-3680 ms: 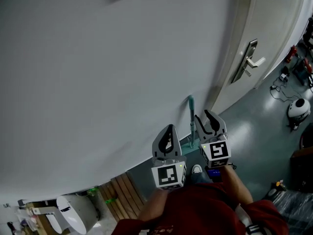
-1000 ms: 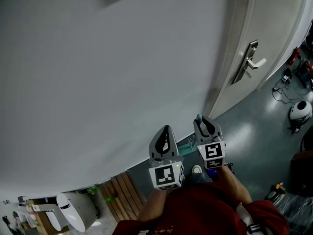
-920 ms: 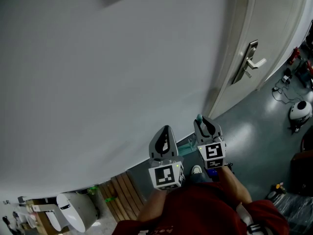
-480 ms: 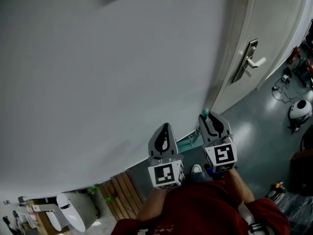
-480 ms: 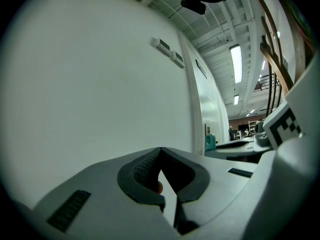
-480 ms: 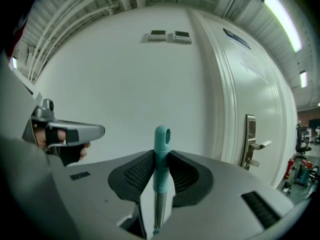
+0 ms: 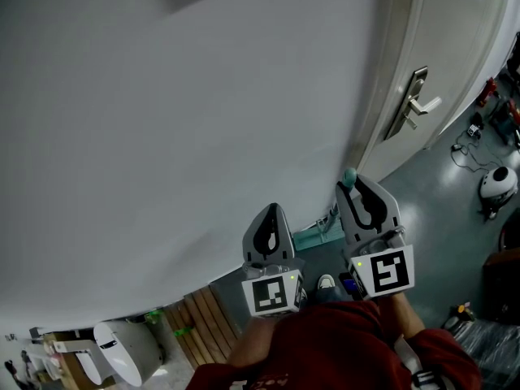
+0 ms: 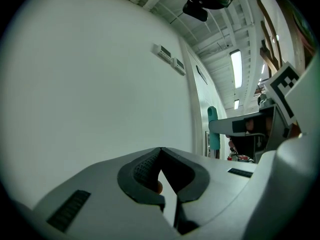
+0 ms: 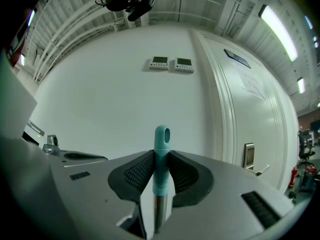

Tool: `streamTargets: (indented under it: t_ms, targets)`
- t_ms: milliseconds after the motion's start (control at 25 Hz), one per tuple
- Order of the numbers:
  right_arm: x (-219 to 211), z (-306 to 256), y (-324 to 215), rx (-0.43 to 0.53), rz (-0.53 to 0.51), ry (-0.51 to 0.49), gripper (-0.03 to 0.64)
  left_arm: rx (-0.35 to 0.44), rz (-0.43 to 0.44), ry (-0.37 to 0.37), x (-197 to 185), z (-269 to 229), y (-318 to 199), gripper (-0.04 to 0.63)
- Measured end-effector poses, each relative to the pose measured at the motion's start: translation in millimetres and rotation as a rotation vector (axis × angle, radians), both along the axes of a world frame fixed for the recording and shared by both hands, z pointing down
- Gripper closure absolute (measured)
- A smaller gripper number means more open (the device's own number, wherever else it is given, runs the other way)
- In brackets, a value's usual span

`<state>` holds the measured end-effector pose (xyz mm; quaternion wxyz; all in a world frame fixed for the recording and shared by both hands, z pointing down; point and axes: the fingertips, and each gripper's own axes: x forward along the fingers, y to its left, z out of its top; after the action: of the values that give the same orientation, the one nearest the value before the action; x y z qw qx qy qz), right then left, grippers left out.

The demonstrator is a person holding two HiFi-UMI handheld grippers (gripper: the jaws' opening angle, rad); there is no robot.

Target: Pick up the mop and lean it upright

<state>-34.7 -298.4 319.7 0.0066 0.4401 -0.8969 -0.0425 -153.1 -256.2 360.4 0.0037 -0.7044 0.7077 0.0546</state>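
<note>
Right gripper (image 9: 160,159): jaws are closed on the mop (image 9: 160,151), with the ribbed pads pressed on the teal grip from both sides. The handle is held upright between the pads. The teal cap with its hang-hole is seen above the jaw tips at 12 o'clock, and the bare metal shaft below at 6 o'clock.

Left gripper (image 8: 160,151): jaws are brought together with the tips touching, and nothing is held. A small orange spot is seen through the gap under the tips; what it is cannot be told.

In the head view the left gripper is seen at 9 o'clock of the right one, apart from it and clear of the mop. Both are pointed at the wall (image 7: 203,96). The teal mop head (image 7: 312,237) is seen on the floor at the wall foot, between the two grippers.

A shoe (image 7: 327,282) is seen at 6 o'clock of the mop head, and a red sleeve (image 7: 325,348) below it. Wooden slats (image 7: 208,319) are laid at 7 o'clock by the wall foot. A door (image 7: 455,47) with a metal lever (image 7: 419,102) is seen at 2 o'clock. Two small panels (image 9: 172,64) are mounted on the wall at 12 o'clock of the mop cap. A white round device (image 7: 496,182) is seen on the floor at 3 o'clock, well apart.
</note>
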Motion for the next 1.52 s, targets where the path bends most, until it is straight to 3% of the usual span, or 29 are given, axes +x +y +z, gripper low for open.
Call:
streamTargets:
  t_ms: [160,640,1160,1520]
  targets:
    - [0,4,-2,-0.015,0.004,0.01,0.511,0.002,-0.015,-0.036,-2,-9,0,0.583]
    - [3,11,-4,-0.033,0.002,-0.009,0.511,0.036,-0.043,-0.036,-7,-16,3,0.583]
    - [0,27,-8,-0.056,0.006,0.004,0.511,0.008,-0.038,-0.031,-7,-10,2,0.583]
    - [4,73,-10,-0.104,0.023,0.072,0.511,-0.024,-0.044,-0.047,-8,-1,2,0.583]
